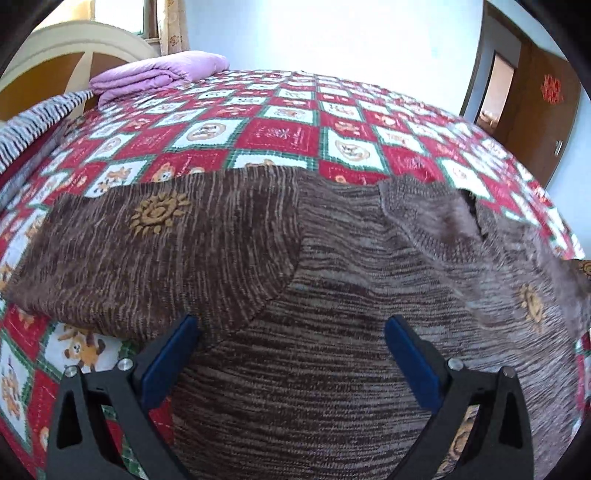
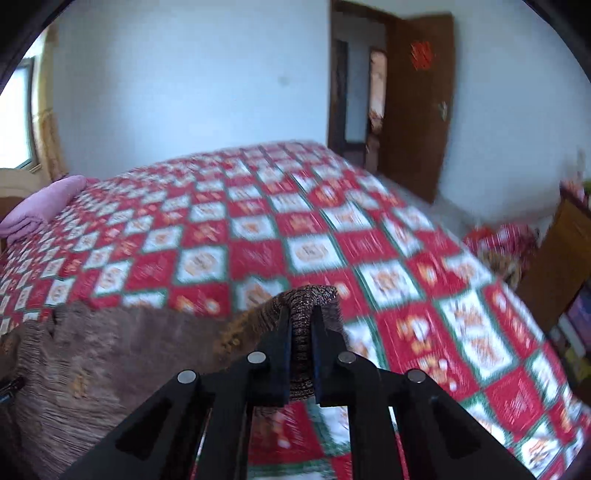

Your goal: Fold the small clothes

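Right gripper (image 2: 300,325) clamped on sweater (image 1: 295,295) edge, lifted | left gripper (image 1: 291,332) spread wide above sweater | bedspread (image 1: 280,122) bare beyond | folded blanket (image 1: 159,72) at far corner

Bright daylight from window (image 1: 147,22); fisheye bending, dark corners; right wrist view motion-blurred, left mostly sharp.
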Demonstrator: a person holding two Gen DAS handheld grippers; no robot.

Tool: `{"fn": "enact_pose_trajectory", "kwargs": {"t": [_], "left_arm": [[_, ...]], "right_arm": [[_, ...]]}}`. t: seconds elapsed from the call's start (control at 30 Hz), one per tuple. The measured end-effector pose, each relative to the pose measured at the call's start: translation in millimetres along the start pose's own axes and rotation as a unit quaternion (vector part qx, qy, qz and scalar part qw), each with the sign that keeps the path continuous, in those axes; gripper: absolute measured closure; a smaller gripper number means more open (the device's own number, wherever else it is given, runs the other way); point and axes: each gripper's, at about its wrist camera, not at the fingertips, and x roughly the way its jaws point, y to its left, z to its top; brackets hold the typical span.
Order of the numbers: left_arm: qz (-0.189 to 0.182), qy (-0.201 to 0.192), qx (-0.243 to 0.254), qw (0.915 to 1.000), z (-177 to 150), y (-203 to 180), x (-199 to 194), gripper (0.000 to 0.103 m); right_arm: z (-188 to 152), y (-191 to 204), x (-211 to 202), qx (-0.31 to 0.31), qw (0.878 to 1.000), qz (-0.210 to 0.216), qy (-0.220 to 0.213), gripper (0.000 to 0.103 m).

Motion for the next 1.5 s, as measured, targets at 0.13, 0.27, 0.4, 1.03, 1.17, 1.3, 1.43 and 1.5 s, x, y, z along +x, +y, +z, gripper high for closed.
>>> {"fn": "enact_pose_trajectory", "kwargs": {"t": [0.13, 0.27, 0.4, 1.03, 1.17, 1.3, 1.43, 1.5], "left_arm": [[-0.012, -0.007, -0.01, 0.9999, -1.1, 3.3, -1.9, 0.0], [-0.021, -0.011, -0.013, 0.9996, -1.7, 4.8, -2.6, 0.0], [-0.031, -0.014, -0.019, 0.9992, -2.7, 8.0, -3.8, 0.0], [-0.042, -0.021, -0.023, 0.9987, -5.5, 11.4, -5.1, 0.0], [-0.044, -0.023, -0.024, 0.9985, -6.1, 11.9, -6.3, 0.0], [-0.027, -0.018, 0.004, 0.9995, -5.5, -0.6, -4.9, 0.0], [0.001, -0.027, 0.036, 0.999, -8.1, -12.8, -8.0, 0.0], [0.006, -0.027, 0.035, 0.999, -8.1, -11.6, -7.9, 0.0]], "right_arm": [[20.2, 54.7, -20.3, -0.049, 0.998, 0.021, -0.026, 0.095], [27.1, 104.9, -33.4, -0.091, 0.994, 0.045, -0.036, 0.095], [20.8, 162.4, -40.6, -0.13, 0.988, 0.081, -0.037, 0.095], [-106.4, 258.0, 9.3, -0.111, 0.949, 0.271, 0.113, 0.042], [-97.1, 193.3, -0.9, -0.108, 0.973, 0.187, 0.078, 0.042], [-87.8, 192.3, 18.3, -0.161, 0.977, 0.112, 0.085, 0.042], [-84.0, 235.5, 51.9, -0.229, 0.969, 0.04, 0.085, 0.042], [-87.9, 267.6, 74.1, -0.278, 0.955, 0.018, 0.102, 0.042]]}}
